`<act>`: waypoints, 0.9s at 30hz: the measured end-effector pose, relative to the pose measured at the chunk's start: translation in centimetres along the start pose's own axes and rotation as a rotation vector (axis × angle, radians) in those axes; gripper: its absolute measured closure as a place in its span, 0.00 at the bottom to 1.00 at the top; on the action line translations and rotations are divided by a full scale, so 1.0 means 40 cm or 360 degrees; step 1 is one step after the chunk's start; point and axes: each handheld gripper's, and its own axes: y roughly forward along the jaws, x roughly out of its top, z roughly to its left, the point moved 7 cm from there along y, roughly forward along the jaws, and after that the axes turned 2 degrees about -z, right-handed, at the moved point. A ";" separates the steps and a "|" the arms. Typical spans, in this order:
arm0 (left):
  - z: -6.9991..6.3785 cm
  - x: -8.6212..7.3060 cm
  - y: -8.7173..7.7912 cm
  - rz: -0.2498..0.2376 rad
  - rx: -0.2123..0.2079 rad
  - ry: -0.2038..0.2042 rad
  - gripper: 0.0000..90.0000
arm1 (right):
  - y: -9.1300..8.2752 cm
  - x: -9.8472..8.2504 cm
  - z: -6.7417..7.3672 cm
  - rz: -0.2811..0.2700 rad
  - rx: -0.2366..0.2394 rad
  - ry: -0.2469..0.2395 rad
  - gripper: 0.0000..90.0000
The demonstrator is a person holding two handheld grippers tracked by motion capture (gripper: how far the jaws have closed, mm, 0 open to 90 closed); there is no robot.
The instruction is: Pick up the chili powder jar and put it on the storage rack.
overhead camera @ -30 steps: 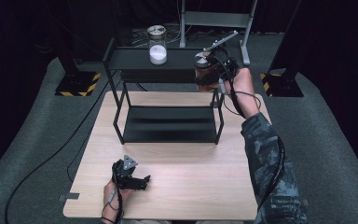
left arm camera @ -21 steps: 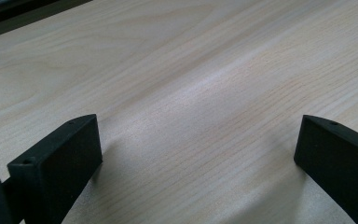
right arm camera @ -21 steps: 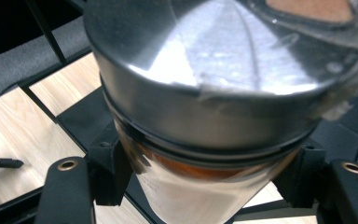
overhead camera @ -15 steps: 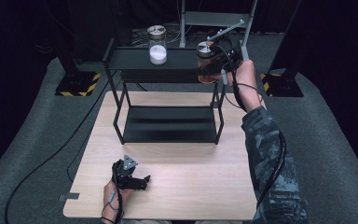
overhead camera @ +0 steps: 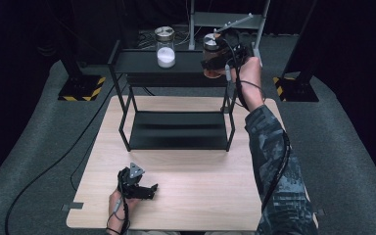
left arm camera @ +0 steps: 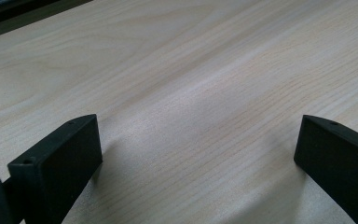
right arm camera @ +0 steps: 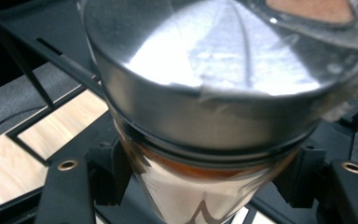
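Setting: dark room with grey carpet; a pale wooden table carries a black two-level metal rack at its far half.
Held jar: a glass jar with a metal lid and orange-brown contents, held at the right end of the rack's top shelf; whether its base rests on the shelf I cannot tell. In the right gripper view the lid looms close and the glass runs down between the two black jaws.
Right gripper: the right gripper is clamped on the jar's body below the lid, jaws pressing from both sides, with the person's arm stretched forward over the table's right side.
Second jar: another lidded glass jar with white powder stands upright on the top shelf, well apart to the left of the held one.
Left gripper: the left gripper sits low on the near part of the table, its jaws spread wide with nothing but bare wood between them, as the left gripper view shows.
Surroundings: black stands with yellow-striped bases flank the rack on the carpet.
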 end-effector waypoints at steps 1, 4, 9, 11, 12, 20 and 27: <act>0.000 0.000 0.000 0.0000 0.0000 0.0001 0.00 | 0.005 0.003 0.002 0.0000 -0.0007 -0.0004 0.34; 0.000 0.000 0.000 0.0000 -0.0001 0.0001 0.00 | 0.021 0.011 0.006 -0.0002 -0.0021 0.0003 0.34; 0.000 0.000 0.000 0.0000 -0.0001 0.0001 0.00 | 0.046 0.021 0.007 -0.0002 -0.0038 0.0027 0.34; 0.000 0.000 0.000 0.0000 -0.0001 0.0002 0.00 | 0.054 0.023 0.004 -0.0009 -0.0043 0.0042 0.34; 0.000 0.000 0.000 0.0000 -0.0002 0.0002 0.00 | 0.058 0.024 0.003 -0.0014 -0.0050 0.0045 0.34; 0.000 0.000 0.000 -0.0001 -0.0002 0.0002 0.00 | 0.090 0.031 -0.008 -0.0013 -0.0092 0.0106 0.34; 0.000 0.000 0.000 -0.0001 -0.0002 0.0002 0.01 | 0.116 0.026 -0.016 -0.0026 -0.0122 0.0142 0.34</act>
